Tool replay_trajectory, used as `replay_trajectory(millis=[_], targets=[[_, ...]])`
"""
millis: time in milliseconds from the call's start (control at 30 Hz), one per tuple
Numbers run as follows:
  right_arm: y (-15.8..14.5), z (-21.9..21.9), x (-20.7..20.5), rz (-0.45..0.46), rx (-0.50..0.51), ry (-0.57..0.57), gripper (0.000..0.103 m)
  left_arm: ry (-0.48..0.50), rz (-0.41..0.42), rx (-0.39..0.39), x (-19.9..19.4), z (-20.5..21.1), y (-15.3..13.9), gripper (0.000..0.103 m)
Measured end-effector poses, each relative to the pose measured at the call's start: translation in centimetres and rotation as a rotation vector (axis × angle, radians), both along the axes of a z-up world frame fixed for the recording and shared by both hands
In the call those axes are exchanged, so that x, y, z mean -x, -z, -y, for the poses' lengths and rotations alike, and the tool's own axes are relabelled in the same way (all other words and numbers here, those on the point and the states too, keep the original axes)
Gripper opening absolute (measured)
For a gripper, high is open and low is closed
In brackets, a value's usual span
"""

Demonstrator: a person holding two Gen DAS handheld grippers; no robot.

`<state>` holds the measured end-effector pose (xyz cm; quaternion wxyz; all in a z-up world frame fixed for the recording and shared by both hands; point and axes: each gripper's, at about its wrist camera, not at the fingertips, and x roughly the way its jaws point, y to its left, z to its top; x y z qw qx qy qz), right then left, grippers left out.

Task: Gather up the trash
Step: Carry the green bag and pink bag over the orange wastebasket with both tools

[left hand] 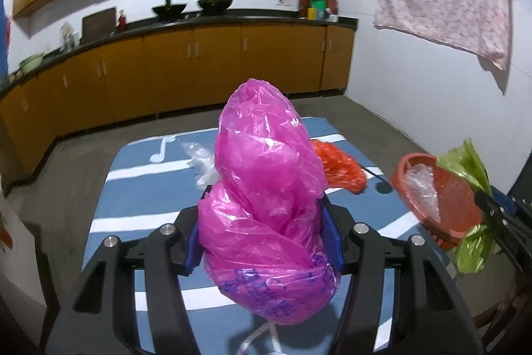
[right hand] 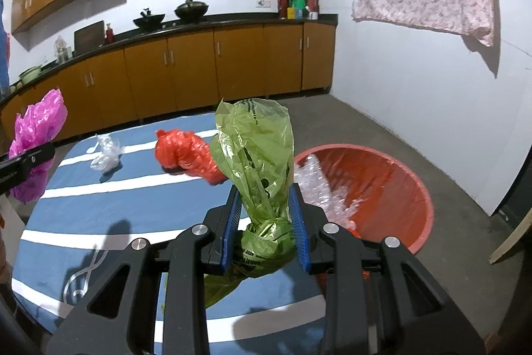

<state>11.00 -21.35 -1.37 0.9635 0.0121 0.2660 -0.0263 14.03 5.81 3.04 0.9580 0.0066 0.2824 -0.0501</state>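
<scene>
Both grippers loaded: left gripper (left hand: 262, 222) fingers clamp pink bag (left hand: 266, 188), right gripper (right hand: 266, 222) fingers clamp green bag (right hand: 259, 162). Red bag (right hand: 186, 155), clear wrap (right hand: 106, 155) on surface (right hand: 133, 198); red tub (right hand: 382, 185) beside it.

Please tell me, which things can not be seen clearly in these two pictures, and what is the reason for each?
- Left wrist view: the tablecloth directly ahead is hidden by the pink bag.
- Right wrist view: the near inside of the red basin is covered by the green bag and the gripper's own frame.
- Both views: the printing on each bag is crumpled and unreadable.
- Counter items are too small to identify.
</scene>
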Motion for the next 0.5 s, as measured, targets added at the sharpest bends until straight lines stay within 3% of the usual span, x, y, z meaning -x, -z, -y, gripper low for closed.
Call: replay_trajectory(millis=[300, 500], targets=[[-0.6, 1.5, 1.1, 0.042, 0.01, 0.048, 0.031, 0.092, 0.046, -0.052, 1.4, 4.4, -0.3, 0.057], [-1.0, 3.0, 2.1, 0.067, -0.006, 0.094, 0.031, 0.14, 0.053, -0.043, 2.1, 6.6, -0.2, 0.057]])
